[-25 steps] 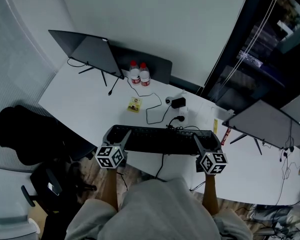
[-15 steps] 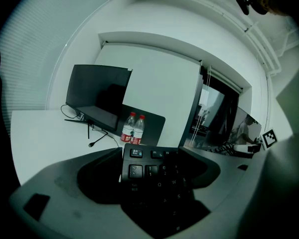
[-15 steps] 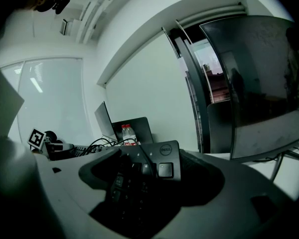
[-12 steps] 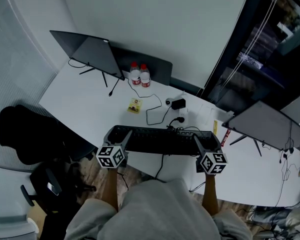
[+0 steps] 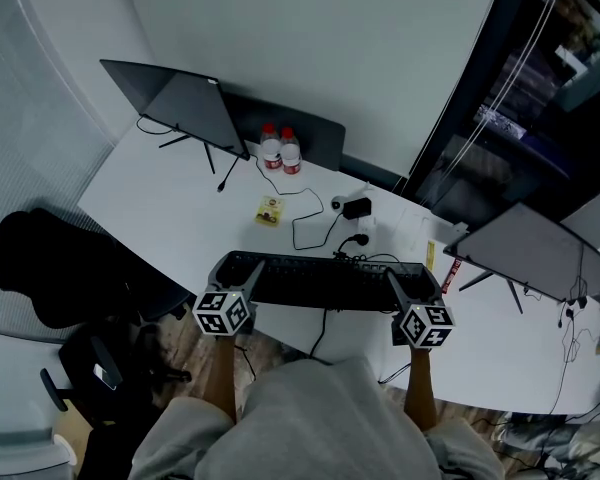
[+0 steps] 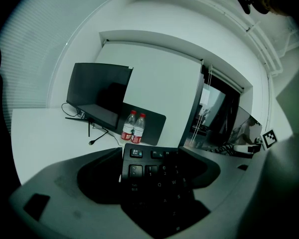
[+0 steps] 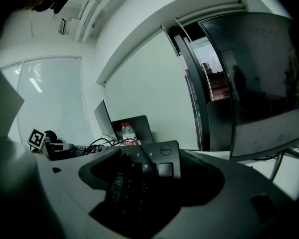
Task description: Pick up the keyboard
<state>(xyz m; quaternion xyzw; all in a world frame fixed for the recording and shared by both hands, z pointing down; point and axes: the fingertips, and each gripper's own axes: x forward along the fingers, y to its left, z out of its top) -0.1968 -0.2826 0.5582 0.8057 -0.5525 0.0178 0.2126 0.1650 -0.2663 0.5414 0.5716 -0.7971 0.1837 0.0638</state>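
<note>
A black keyboard (image 5: 325, 280) lies crosswise over the front edge of the white desk (image 5: 180, 218). My left gripper (image 5: 230, 271) clasps its left end and my right gripper (image 5: 410, 283) clasps its right end. In the left gripper view the keyboard (image 6: 154, 180), with its escape key corner, fills the gap of the left gripper (image 6: 152, 156), both jaws against its edges. The right gripper view shows the keyboard (image 7: 139, 178) and its logo corner wedged inside the right gripper (image 7: 149, 158). Whether the keyboard rests on the desk or hangs just above it cannot be told.
A dark monitor (image 5: 175, 103) stands at the back left, another monitor (image 5: 540, 248) at the right. Two small bottles (image 5: 279, 148) stand before a black panel. Cables, a power adapter (image 5: 357, 206) and a yellow packet (image 5: 269, 209) lie behind the keyboard. A black chair (image 5: 50, 268) sits at left.
</note>
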